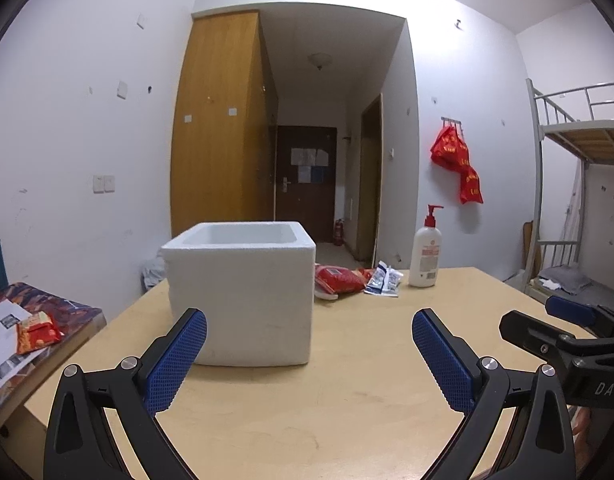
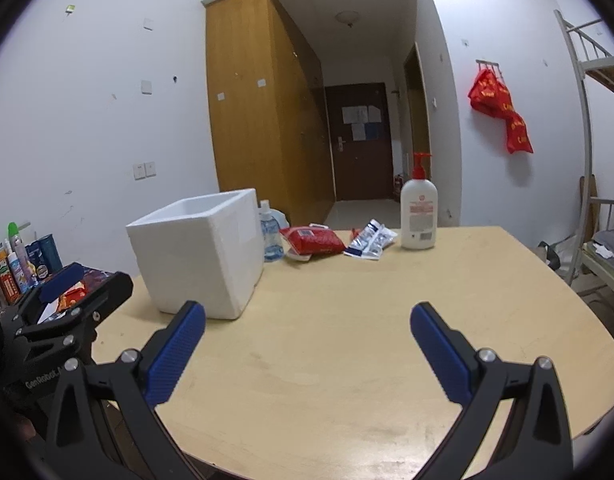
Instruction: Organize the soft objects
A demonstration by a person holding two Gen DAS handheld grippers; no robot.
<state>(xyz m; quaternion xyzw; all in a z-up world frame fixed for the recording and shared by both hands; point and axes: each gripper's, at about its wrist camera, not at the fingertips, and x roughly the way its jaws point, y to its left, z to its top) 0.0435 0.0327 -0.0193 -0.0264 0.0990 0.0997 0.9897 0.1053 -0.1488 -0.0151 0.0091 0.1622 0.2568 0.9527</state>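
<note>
Foam box [image 1: 240, 292], white and open-topped, stood on the pale wooden tabletop [image 1: 347, 380], toward its left side. Behind it at the far edge lay a red soft packet [image 2: 313, 241], just beside it a blue-and-white pouch [image 2: 370, 239], then an upright lotion pump bottle [image 2: 418, 208]. A small clear bottle with a blue label [image 2: 270, 236] stood close behind the box. The left claw [image 1: 309, 364] hovered over the tabletop near the box, jaws spread wide, holding nothing. The right claw [image 2: 307, 360] hung likewise, parted and empty, over bare wood.
</note>
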